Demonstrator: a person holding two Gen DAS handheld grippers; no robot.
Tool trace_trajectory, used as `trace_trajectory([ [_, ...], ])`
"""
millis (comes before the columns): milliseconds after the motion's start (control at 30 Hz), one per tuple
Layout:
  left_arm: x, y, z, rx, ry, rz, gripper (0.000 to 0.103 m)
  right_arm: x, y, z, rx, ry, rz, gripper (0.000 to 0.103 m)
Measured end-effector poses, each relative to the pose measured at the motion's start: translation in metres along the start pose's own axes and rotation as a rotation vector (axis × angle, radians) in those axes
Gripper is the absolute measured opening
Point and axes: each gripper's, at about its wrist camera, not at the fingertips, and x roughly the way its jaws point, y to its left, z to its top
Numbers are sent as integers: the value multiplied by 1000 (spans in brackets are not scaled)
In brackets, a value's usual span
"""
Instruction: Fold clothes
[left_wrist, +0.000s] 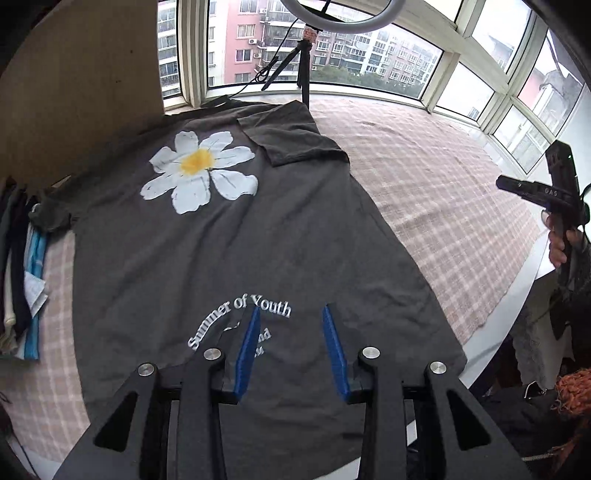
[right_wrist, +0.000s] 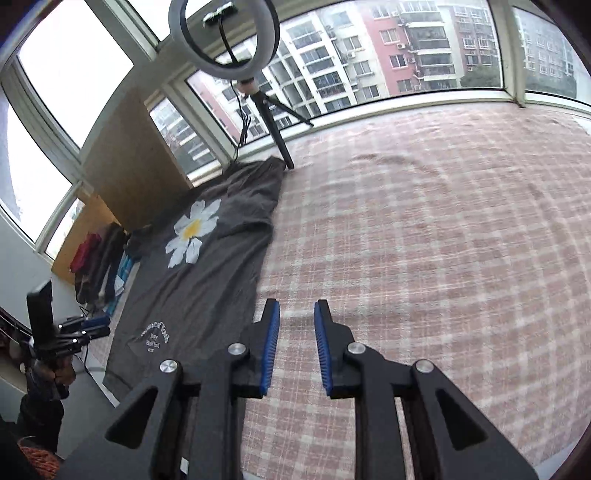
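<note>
The left gripper (left_wrist: 289, 314) hangs above the near end of the dark grey T-shirt (left_wrist: 229, 240), tilted steeply downward, its 2 blue-padded fingers (left_wrist: 246, 354) parted with a clear gap and nothing between them; the shirt's white lettering (left_wrist: 240, 314) shows through the gap, lying below the pads rather than pinched by them. In the right wrist view the same tool (right_wrist: 86, 326) appears at the left edge, held in a hand (right_wrist: 61, 371) over the shirt's near corner.

The right gripper (right_wrist: 295, 314) points down at a shallower slant over bare pink checked cloth (right_wrist: 424, 240), just beside the shirt's right edge. Its fingers (right_wrist: 267, 350) stand slightly apart, a narrower gap than the left pair, and hold nothing. From the left wrist view this tool (left_wrist: 543, 192) is well off to the right, gripped by a hand (left_wrist: 561, 243) above the cloth's edge.

The T-shirt lies flat, print side up, on the left part of the cloth. Its long axis runs from the near edge toward the window (left_wrist: 369, 48). The lettering is at the near end, the white daisy print (left_wrist: 199, 170) farther along. 1 sleeve (left_wrist: 288, 136) is folded inward over the body at the far right. The far end reaches the foot of a ring-light tripod (left_wrist: 304, 66). A row of other clothes (left_wrist: 22, 266) lies beside the shirt's left edge
</note>
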Motion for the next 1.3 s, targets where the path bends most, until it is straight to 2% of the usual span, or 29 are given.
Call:
trace_trajectory([
  [67,-7,-13,-15,28,-14,-11,34,-11,5,-9,15,-6,-6,26],
  [167,-5,-43,-37,43,-2,-150,34,-12,22,-28,27,11,-15,26],
  [267,14,-87,-61,129,6,-195,34,-10,44,-45,16,17,-29,26],
  [333,28,-114,-77,171,25,-256,34,-12,53,-55,11,23,-49,26],
  [433,46,-149,-94,231,58,-299,34,-15,64,-65,14,21,-63,26],
  [567,62,-179,-97,266,72,-320,34,-14,66,-64,24,31,-77,26],
  [833,106,-211,-84,325,121,-341,37,18,66,-22,-76,69,-88,26],
  [933,118,-216,-83,348,145,-298,38,36,65,-1,-117,91,-85,26],
  [1067,124,-213,-80,323,166,-311,38,72,63,31,-167,111,-70,27],
  [1133,126,-209,-79,297,168,-331,34,94,60,48,-185,119,-69,34],
  [1200,128,-200,-79,253,188,-368,3,123,54,66,-185,126,-83,36],
  [1300,123,-181,-74,156,182,-434,2,171,46,92,-114,152,-28,36],
])
